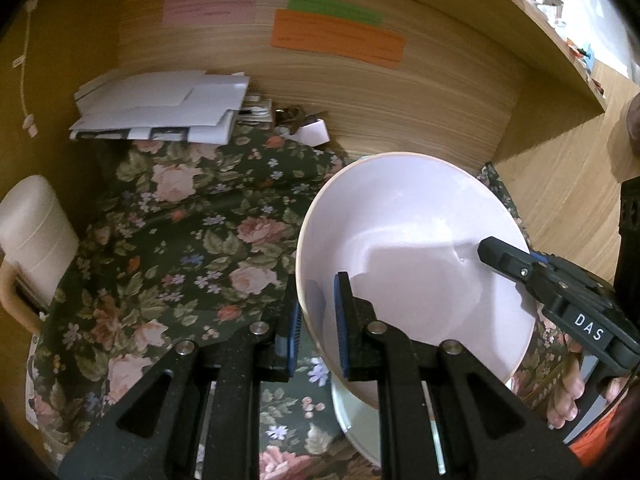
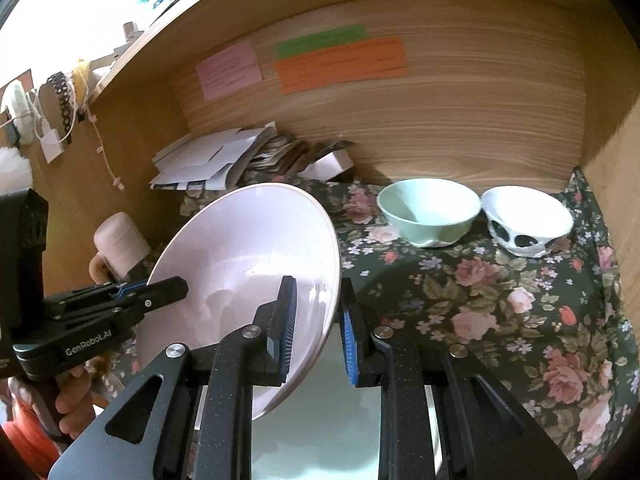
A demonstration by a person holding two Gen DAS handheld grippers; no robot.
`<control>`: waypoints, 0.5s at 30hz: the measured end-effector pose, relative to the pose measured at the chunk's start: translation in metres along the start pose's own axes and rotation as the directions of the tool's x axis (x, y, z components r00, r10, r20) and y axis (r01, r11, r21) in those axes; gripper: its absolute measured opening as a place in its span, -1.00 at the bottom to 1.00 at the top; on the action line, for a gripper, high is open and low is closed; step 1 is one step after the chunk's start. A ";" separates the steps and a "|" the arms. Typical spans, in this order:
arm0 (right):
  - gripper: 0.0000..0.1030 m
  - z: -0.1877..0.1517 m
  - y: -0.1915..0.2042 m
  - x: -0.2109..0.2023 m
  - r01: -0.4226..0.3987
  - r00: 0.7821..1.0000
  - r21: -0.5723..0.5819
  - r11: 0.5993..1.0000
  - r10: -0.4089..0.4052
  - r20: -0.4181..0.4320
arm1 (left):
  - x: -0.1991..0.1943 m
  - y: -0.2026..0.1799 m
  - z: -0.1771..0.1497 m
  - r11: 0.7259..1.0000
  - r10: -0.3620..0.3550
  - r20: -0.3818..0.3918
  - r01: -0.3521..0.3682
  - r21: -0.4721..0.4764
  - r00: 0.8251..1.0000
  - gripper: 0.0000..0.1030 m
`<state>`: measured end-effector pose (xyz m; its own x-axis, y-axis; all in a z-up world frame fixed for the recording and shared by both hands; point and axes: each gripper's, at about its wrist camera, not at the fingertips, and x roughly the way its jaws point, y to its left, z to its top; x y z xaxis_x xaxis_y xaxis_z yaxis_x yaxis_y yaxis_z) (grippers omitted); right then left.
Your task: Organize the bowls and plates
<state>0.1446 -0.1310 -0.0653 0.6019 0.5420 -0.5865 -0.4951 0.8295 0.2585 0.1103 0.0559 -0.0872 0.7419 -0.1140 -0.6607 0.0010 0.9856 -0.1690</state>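
Note:
A large pale pink bowl (image 1: 416, 264) is held tilted above the floral cloth (image 1: 180, 248). My left gripper (image 1: 320, 328) is shut on its left rim. My right gripper (image 2: 318, 328) is shut on its right rim (image 2: 256, 272); it also shows in the left wrist view (image 1: 520, 268). A pale green plate (image 1: 356, 420) lies under the pink bowl, also in the right wrist view (image 2: 320, 412). A mint green bowl (image 2: 428, 212) and a white bowl with black spots (image 2: 528, 220) stand at the back right.
A cream mug (image 1: 32, 236) stands at the left. A pile of white papers (image 1: 160, 108) and small items lie against the wooden back wall (image 1: 360, 92). Wooden side walls close in left and right (image 2: 612, 160).

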 end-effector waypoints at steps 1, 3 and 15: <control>-0.63 -0.001 0.003 0.002 -0.004 1.000 -0.003 1.000 0.004 -0.003 | -0.002 0.003 -0.001 1.000 0.002 0.003 -0.002 -0.003 1.000 -0.72; -0.63 -0.002 0.008 0.004 -0.011 1.000 -0.007 1.000 0.011 -0.008 | -0.007 0.008 -0.004 1.000 0.008 0.011 -0.008 -0.012 1.000 -0.72; -0.63 -0.007 0.042 0.020 -0.063 0.997 -0.036 0.997 0.062 -0.040 | -0.027 0.043 -0.018 0.997 0.052 0.030 -0.051 -0.057 0.998 -0.72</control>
<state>0.1312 -0.0861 -0.0718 0.5444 0.5864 -0.5997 -0.5548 0.7880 0.2669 0.0777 0.0986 -0.0898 0.7606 -0.0585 -0.6466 -0.0750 0.9814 -0.1770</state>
